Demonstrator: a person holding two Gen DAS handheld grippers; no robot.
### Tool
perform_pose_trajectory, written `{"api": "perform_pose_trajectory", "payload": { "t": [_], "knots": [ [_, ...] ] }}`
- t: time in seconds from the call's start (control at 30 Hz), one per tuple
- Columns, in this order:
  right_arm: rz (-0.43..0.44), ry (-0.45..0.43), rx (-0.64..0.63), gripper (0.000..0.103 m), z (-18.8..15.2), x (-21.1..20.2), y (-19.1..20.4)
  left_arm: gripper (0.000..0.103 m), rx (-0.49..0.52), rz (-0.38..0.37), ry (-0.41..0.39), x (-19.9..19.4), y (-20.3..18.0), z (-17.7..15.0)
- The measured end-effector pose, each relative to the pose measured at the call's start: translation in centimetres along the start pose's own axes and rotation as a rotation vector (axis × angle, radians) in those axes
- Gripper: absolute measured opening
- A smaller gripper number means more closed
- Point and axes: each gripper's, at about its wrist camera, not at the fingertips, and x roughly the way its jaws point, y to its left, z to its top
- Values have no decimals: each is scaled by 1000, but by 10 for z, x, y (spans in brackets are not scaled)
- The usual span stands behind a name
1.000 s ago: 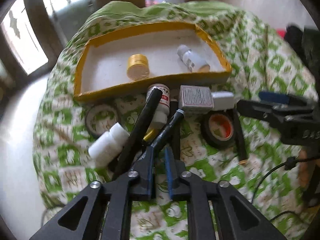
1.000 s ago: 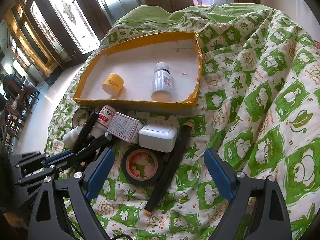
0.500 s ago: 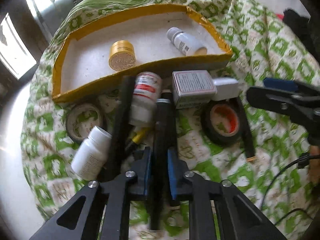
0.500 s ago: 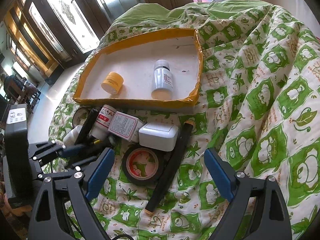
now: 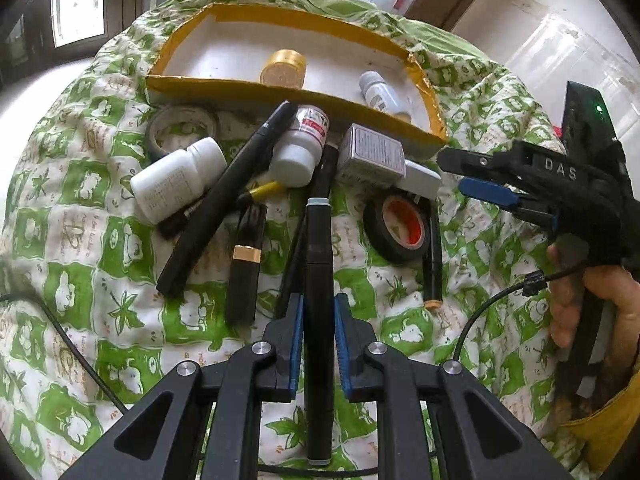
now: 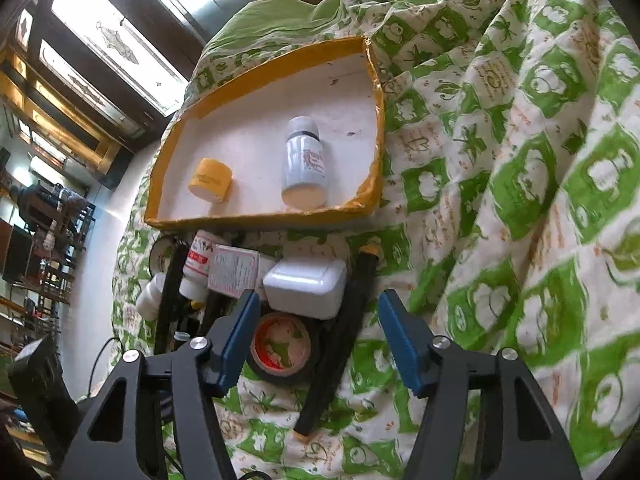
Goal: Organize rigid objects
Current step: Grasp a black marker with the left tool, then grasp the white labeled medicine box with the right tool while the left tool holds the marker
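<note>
My left gripper (image 5: 318,316) is shut on a long black marker (image 5: 319,240) that points away toward the yellow-rimmed tray (image 5: 224,88). The tray (image 6: 256,216) holds a yellow jar (image 5: 283,66) and a white bottle (image 6: 304,164). My right gripper (image 6: 316,332) is open and empty, above a black tape roll (image 6: 282,346) and a white box (image 6: 306,286). It also shows at the right of the left wrist view (image 5: 480,176). In front of the tray lie white bottles (image 5: 176,180), a red-labelled bottle (image 5: 302,146), a small carton (image 5: 370,156) and black pens (image 5: 224,200).
Everything lies on a green and white patterned cloth (image 6: 520,200) that slopes away at the sides. A second tape roll (image 5: 180,130) lies by the tray's left corner. A black stick (image 6: 340,336) lies beside the tape roll. A cable (image 5: 72,344) runs at the lower left.
My left gripper has swung and pulled back with the black marker, which now points straight ahead. My right gripper has moved closer, over the tape roll and white box.
</note>
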Motion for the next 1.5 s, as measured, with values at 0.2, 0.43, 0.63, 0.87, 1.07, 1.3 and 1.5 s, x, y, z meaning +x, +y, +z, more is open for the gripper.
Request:
{"api": "perform_pose_trajectory", "payload": {
  "t": [0.2,0.43,0.63,0.87,1.07,1.3,1.5],
  "knots": [
    [81,32,-83,71,9,14,32,14,-3,5,6,3,4,1],
    [-53,32,-349,80,2,41,79,14,-8,15,28,11,3,3],
    [-136,43,-471,82,-3,56,86,14,-16,18,30,13,4,5],
    [-135,23,-492,50,-3,53,86,14,-19,20,31,12,5,4],
    [47,29,-342,50,-9,19,75,14,-13,28,35,12,6,3],
    [85,73,-341,50,-35,15,84,14,-2,41,11,9,1,2],
    [52,54,-349,50,-36,17,83,14,-14,27,-31,1,4,2]
  ]
}}
